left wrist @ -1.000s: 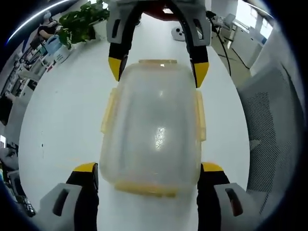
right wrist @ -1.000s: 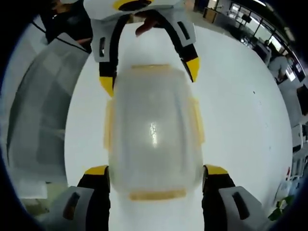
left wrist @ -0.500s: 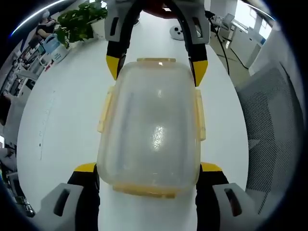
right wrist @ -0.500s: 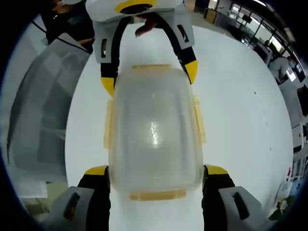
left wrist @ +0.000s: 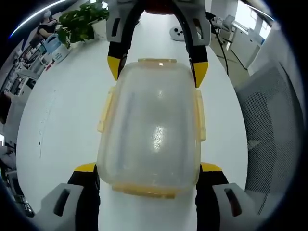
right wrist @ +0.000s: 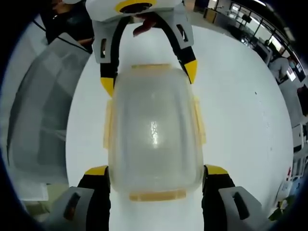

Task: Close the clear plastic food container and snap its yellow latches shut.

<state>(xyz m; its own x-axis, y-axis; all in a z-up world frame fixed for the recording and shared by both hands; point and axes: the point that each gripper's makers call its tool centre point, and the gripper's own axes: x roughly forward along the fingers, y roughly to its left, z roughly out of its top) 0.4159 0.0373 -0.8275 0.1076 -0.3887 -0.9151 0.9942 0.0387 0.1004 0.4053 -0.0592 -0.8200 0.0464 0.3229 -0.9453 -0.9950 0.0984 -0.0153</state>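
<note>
Both the left gripper (left wrist: 147,175) and right gripper (right wrist: 156,177) are standing wide, flanking the container's (left wrist: 151,127) ends; it is looking light, stiff, slippery; pressing its yellow latches (left wrist: 200,115) seems best.

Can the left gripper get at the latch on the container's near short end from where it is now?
Probably yes. The left gripper straddles the container at that end, jaws open on either side, and the near latch lies uncovered between them. The right gripper sits at the far end, out of the way.
</note>
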